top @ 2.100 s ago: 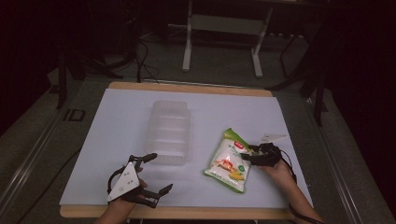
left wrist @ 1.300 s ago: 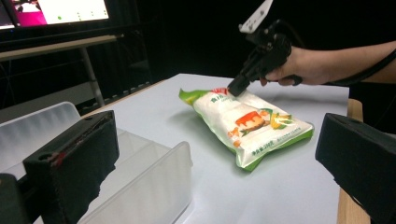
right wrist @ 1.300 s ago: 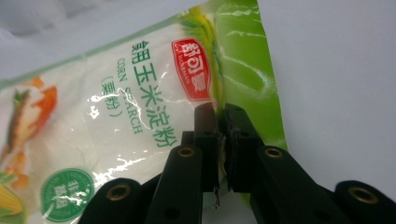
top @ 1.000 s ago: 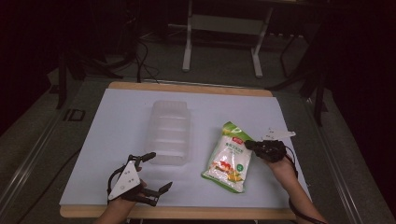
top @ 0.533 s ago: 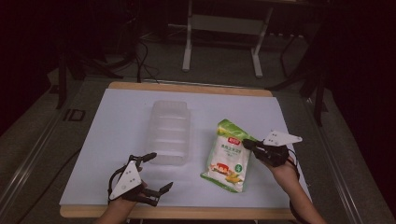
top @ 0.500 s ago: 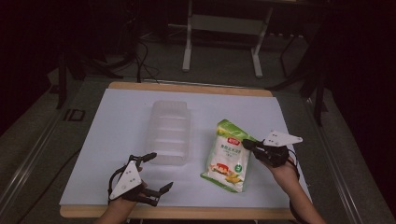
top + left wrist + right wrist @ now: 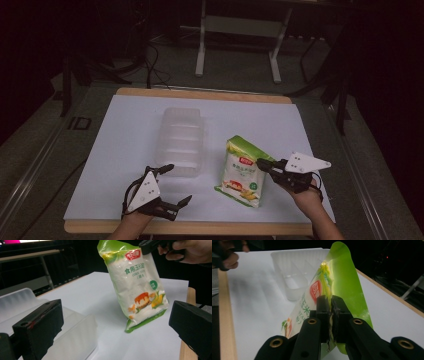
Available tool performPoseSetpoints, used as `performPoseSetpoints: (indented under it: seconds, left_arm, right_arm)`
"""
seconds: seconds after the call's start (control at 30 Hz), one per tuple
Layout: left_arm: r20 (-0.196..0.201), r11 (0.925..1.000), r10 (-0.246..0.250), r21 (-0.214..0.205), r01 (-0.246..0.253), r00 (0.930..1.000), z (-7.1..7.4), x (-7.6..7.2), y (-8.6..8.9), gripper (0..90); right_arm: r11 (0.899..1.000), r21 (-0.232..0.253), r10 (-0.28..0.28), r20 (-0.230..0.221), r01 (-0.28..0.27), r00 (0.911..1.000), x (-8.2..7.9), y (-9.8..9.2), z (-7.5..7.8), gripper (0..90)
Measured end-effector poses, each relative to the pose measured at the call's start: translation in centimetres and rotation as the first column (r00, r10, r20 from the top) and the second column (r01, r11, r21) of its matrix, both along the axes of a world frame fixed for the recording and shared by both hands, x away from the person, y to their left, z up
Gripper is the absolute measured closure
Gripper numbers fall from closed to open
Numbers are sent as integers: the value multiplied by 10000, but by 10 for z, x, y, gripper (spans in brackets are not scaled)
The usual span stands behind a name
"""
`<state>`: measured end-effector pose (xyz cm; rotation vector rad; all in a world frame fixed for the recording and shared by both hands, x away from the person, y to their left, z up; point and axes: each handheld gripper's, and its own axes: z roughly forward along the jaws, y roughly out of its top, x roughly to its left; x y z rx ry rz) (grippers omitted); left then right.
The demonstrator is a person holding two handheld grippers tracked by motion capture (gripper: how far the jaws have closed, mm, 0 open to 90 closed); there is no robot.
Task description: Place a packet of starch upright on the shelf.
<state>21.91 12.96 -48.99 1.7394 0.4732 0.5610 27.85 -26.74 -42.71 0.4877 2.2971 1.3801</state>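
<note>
1. Right gripper (image 7: 264,165) is clamped on the side edge of the green-and-white plastic corn starch bag (image 7: 241,171), tilted, bottom edge on the white table (image 7: 125,125).
2. Left gripper (image 7: 177,184) gapes, empty, beside the clear plastic compartment tray (image 7: 181,141).

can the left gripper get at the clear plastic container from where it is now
Probably yes: the left gripper sits open just beside the clear container's near end, with nothing between them; the starch bag is off to the side.

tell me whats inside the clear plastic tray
Nothing that can be seen: the clear tray looks empty, only its moulded ridges showing. In the left gripper view its frosted near wall hides part of the inside.
</note>
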Motion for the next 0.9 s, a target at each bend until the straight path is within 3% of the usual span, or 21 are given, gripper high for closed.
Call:
performPoseSetpoints:
  seconds: [0.1,0.17,0.23,0.3,0.4,0.47,0.57,0.77,0.8,0.9]
  left_arm:
    - [-88,9998,-212,46,212,9997,4,4,-6,0]
    - [-622,9987,-516,-5,517,9967,8,8,-11,0]
    - [-1398,9949,-978,-366,936,9853,12,12,-15,0]
    - [-1894,9906,-1312,-621,1215,9731,14,16,-22,0]
    - [-1894,9864,-1635,-478,1572,9682,17,21,-36,0]
    - [-1758,9861,-1661,-192,1653,9703,19,24,-45,0]
    - [-1964,9795,-2013,-298,1994,9596,22,34,-56,0]
    - [-2410,9785,-1973,107,2059,9503,23,53,-80,0]
    - [-2346,9774,-2015,155,2109,9510,23,54,-85,0]
    - [-2398,9711,-2255,226,2376,9443,22,58,-95,25]
  right_arm:
    - [9998,69,193,4,-193,9998,-8,0,1,856]
    - [9997,85,244,50,-245,9997,-13,0,1,856]
    - [9994,62,330,87,-331,9994,-18,1,2,855]
    - [9990,100,435,114,-436,9990,-23,2,2,856]
    - [9985,-9,544,193,-544,9983,-29,4,3,855]
    - [9981,-78,609,228,-607,9979,-31,5,4,855]
    - [9982,-103,595,225,-593,9980,-33,4,3,855]
    - [9979,-83,650,267,-648,9975,-39,1,0,855]
    - [9978,-62,665,253,-664,9975,-40,0,-1,855]
    - [9972,-117,746,268,-743,9968,-43,-1,-1,855]
